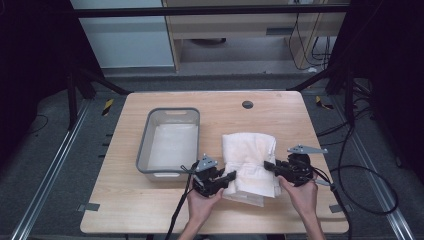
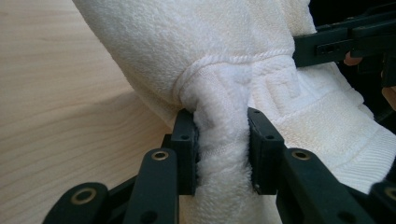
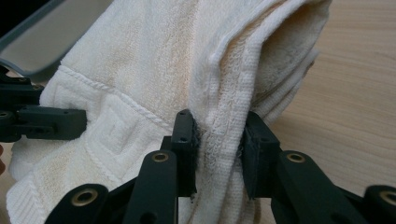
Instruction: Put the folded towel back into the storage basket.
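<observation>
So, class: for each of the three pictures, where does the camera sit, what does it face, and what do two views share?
High view: above the table, looking down on towel, bin, both hands.
Left gripper view: on left gripper, facing pinched towel; right gripper beyond.
Right gripper view: on right gripper, facing towel edge.
Shared: both gripper views show the towel.

Right gripper view. We see the right claw (image 3: 218, 154) with its two black jaws rising from the bottom edge and pressed on a bunched, thick fold of the cream towel (image 3: 154, 70). The towel's layered edges show at upper right above the pale wooden surface (image 3: 355, 79). A woven band with a square-key pattern crosses the towel at lower left, where we see the left claw (image 3: 81, 123) meeting its edge. A grey tub rim (image 3: 42, 32) lies at upper left.
</observation>
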`<act>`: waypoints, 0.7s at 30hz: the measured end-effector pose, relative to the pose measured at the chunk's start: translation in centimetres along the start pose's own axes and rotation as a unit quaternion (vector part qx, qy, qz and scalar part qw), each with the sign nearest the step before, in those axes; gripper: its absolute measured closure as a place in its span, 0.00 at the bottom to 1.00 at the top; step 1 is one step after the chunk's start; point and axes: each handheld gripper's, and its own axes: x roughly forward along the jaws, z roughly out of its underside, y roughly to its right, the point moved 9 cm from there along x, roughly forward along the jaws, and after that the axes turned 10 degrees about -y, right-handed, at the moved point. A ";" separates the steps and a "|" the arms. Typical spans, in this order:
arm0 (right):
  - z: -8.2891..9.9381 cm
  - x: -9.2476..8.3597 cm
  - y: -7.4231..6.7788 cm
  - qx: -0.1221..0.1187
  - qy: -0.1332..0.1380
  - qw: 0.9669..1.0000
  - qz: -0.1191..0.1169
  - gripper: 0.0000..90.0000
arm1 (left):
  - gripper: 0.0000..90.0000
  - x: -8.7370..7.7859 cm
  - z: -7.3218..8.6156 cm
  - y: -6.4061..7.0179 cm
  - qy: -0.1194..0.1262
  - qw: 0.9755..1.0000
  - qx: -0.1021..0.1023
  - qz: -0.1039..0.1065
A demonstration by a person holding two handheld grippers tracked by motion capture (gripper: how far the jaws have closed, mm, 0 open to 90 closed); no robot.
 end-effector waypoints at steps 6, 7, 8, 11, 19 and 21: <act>-0.8 -0.8 -0.7 -0.001 0.015 1.000 -0.004 0.78 | 0.75 -1.5 -1.3 0.3 0.014 1.000 0.011 -0.002; -1.1 -0.9 -0.8 -0.005 0.020 1.000 -0.004 0.78 | 0.75 -1.7 -1.5 0.3 0.017 1.000 0.012 -0.003; -1.3 -1.1 -0.9 -0.004 0.023 1.000 -0.006 0.78 | 0.75 -2.1 -1.7 0.3 0.020 1.000 0.013 -0.002; -2.0 -1.5 -1.5 -0.005 0.032 0.999 -0.009 0.78 | 0.75 -2.9 -2.3 0.4 0.025 0.999 0.019 -0.006; -4.2 -2.5 -3.2 -0.018 0.060 0.998 -0.016 0.78 | 0.75 -5.6 -4.1 0.5 0.046 0.998 0.037 -0.021; -4.8 -2.6 -3.6 -0.021 0.066 0.997 -0.019 0.78 | 0.75 -6.4 -4.6 0.3 0.050 0.998 0.041 -0.026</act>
